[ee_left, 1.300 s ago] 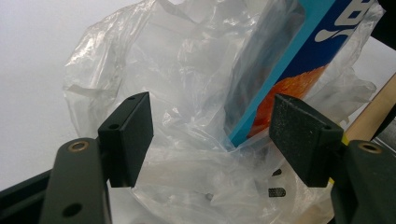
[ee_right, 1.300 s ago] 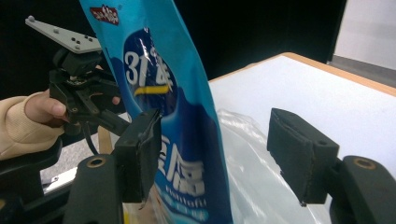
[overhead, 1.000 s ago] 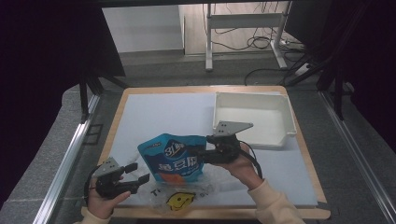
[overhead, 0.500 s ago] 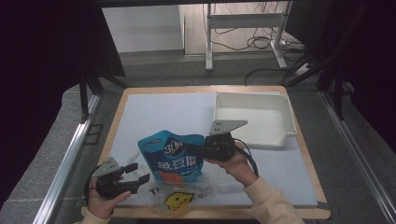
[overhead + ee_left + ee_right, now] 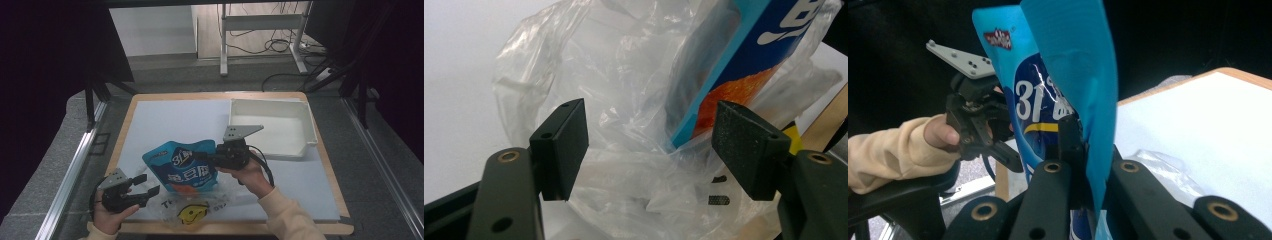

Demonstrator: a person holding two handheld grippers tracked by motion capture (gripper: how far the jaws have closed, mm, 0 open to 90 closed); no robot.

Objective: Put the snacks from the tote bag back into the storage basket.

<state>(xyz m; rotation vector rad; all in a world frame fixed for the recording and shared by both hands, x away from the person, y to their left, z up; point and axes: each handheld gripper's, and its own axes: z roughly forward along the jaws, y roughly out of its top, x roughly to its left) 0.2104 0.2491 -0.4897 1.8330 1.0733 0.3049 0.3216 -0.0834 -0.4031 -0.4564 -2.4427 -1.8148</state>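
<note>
A blue snack pouch [image 5: 181, 167] with white lettering stands tilted at the front of the white mat. My right gripper [image 5: 214, 158] is shut on its right edge; in the right gripper view the jaws pinch the pouch [image 5: 1068, 75] at my right gripper [image 5: 1082, 150]. A crumpled clear plastic bag [image 5: 200, 210] with a yellow smiley lies under and in front of the pouch. My left gripper [image 5: 146, 186] stands open just left of the bag. In the left gripper view my left gripper [image 5: 651, 150] faces the bag [image 5: 624, 100], and the pouch's lower corner [image 5: 729, 70] shows through the plastic.
A white tray [image 5: 307, 127] stands at the back right of the mat [image 5: 165, 120]. The wooden table edge [image 5: 125, 125] frames the mat. In the right gripper view the left hand and its gripper [image 5: 979, 122] show beyond the pouch.
The right gripper has shifted the pouch slightly left and up. The left gripper has stayed where it was, still open.
</note>
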